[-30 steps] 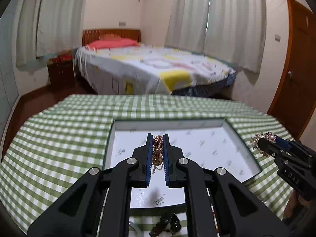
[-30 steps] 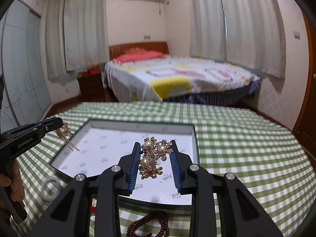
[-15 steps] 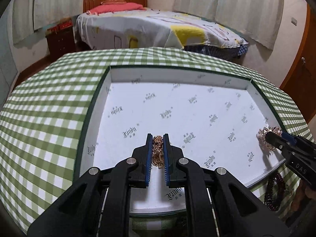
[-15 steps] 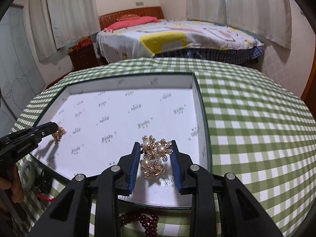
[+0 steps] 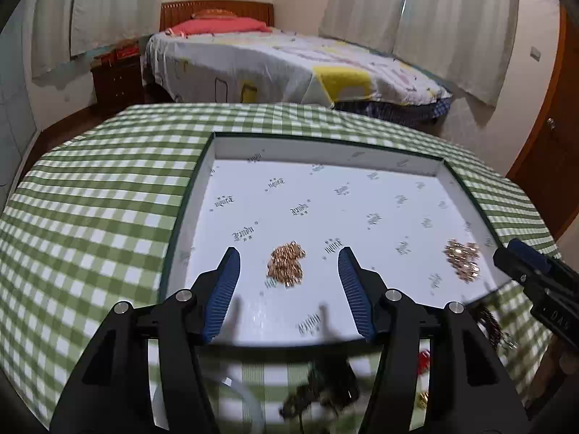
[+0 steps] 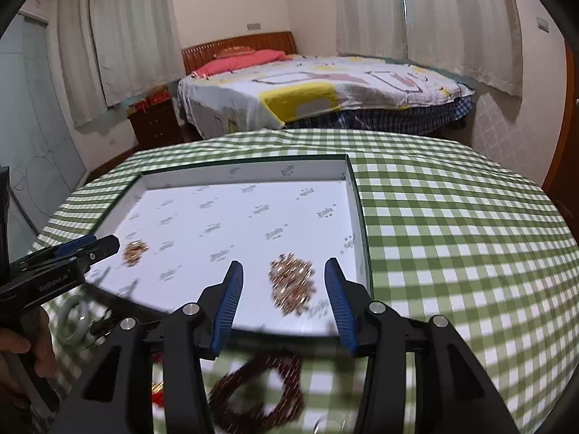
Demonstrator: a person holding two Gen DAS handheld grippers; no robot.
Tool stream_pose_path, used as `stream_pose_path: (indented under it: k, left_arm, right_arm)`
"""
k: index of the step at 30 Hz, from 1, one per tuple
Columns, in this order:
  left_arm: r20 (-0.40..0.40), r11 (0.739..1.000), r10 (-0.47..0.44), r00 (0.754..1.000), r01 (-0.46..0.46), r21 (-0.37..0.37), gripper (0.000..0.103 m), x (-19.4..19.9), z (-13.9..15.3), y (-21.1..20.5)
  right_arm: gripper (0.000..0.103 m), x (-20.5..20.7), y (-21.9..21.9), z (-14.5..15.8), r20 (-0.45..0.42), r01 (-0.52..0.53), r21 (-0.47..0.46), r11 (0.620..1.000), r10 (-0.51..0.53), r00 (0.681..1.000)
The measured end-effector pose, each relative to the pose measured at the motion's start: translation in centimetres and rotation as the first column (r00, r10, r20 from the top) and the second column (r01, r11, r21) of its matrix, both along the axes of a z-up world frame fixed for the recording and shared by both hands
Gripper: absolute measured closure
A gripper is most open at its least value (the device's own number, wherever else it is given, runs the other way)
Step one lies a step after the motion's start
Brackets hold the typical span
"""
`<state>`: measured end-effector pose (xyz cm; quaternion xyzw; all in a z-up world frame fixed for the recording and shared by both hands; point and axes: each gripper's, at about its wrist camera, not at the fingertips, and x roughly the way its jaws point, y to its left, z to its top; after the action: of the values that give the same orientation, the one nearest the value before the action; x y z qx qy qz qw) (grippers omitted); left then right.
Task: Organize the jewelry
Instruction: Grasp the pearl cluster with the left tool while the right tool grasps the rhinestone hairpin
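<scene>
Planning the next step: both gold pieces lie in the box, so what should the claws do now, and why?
Probably lift both clear. The left claw and right claw are opening, pads off the small gold piece and the pearl brooch lying in the white box. The dark red beads outside it look like the next pick.

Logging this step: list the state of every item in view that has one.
left gripper: jaws opening, nothing gripped.
right gripper: jaws opening, nothing gripped.
small gold piece: lying in tray, released.
pearl brooch: lying in tray, released.
tray: open, lidless.
dark bead strand: outside tray.
</scene>
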<state>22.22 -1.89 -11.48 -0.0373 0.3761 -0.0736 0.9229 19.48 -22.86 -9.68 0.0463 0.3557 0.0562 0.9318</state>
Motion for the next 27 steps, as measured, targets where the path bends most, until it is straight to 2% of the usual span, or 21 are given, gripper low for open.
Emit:
stream_pose_path:
  k: [7, 18, 27]
  left_arm:
    - [0.055, 1.0, 0.021, 0.998, -0.022, 0.006, 0.048, -6.2, 1.3, 0.6]
    - [0.031, 0.998, 0.057, 0.998, -0.058, 0.025, 0.048, -14.4, 0.2, 2.7]
    - [0.033, 0.998, 0.063, 0.997, -0.064, 0.02, 0.048, -17.5, -0.2, 3.0]
  right_arm:
    - [0.056, -5.8, 1.8, 0.3, 0.029, -0.016, 0.002, 1.0, 0.016, 0.999]
    - [0.056, -12.4, 4.1, -1.5, -0.018, -0.077, 0.031, 0.997, 0.077, 0.997]
    - [0.069, -14.1, 6.3, -3.6, -0.081, -0.155, 0.034, 0.987, 0.157, 0.984]
